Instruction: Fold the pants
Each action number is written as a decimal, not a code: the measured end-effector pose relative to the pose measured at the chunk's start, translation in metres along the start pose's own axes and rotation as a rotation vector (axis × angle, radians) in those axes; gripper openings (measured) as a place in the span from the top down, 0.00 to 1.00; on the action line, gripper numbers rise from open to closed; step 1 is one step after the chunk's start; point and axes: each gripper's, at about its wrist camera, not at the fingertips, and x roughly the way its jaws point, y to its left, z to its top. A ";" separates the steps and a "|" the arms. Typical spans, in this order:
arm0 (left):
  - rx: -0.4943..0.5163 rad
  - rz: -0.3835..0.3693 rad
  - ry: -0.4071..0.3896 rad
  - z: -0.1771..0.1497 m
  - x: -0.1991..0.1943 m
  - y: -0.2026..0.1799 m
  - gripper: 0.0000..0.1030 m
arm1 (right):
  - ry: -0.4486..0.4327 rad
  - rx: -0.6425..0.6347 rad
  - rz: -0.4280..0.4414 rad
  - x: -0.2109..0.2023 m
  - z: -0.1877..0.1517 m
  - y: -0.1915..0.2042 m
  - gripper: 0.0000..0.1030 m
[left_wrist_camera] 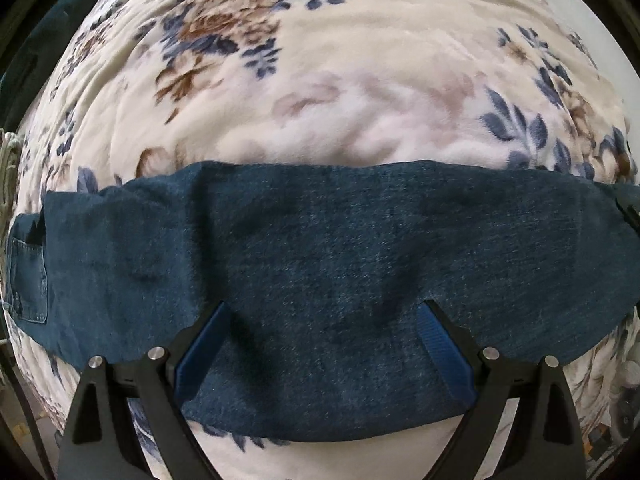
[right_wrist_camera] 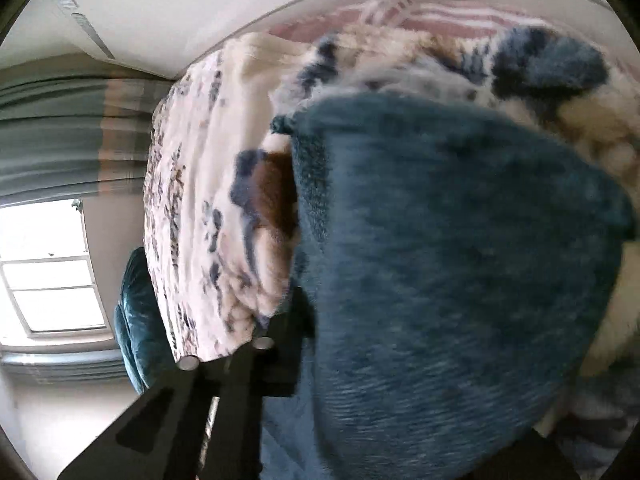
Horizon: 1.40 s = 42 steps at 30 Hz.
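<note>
My left gripper [left_wrist_camera: 320, 336] hangs spread over the jeans [left_wrist_camera: 320, 264], a long band with cross folds left, while my right gripper [right_wrist_camera: 304, 320] pinches denim.

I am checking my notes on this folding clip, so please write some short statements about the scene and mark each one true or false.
1. The dark blue denim pants lie on a cream floral fleece blanket. True.
2. The left hand-held gripper is clamped shut on the pants. False: its blue-padded fingers stand wide apart above the denim.
3. A stitched pocket shows at the left end of the pants in the left wrist view. True.
4. The blanket is plain grey. False: it is cream with blue and brown flowers.
5. In the right wrist view, denim fills most of the picture, close to the lens. True.
</note>
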 end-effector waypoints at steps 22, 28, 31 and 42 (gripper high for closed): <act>-0.420 -0.070 -0.060 -0.065 -0.044 0.261 0.08 | -0.043 -0.623 -0.174 -0.003 -0.218 0.217 0.92; -0.497 -0.009 -0.083 -0.090 -0.064 0.330 0.08 | 0.081 -0.878 -0.322 0.097 -0.349 0.234 0.92; -0.514 -0.009 -0.069 -0.095 -0.059 0.349 0.08 | 0.144 -1.006 -0.430 0.139 -0.398 0.230 0.90; -0.571 -0.245 -0.154 -0.079 -0.076 0.336 0.08 | 0.440 -1.014 -0.252 0.108 -0.419 0.243 0.09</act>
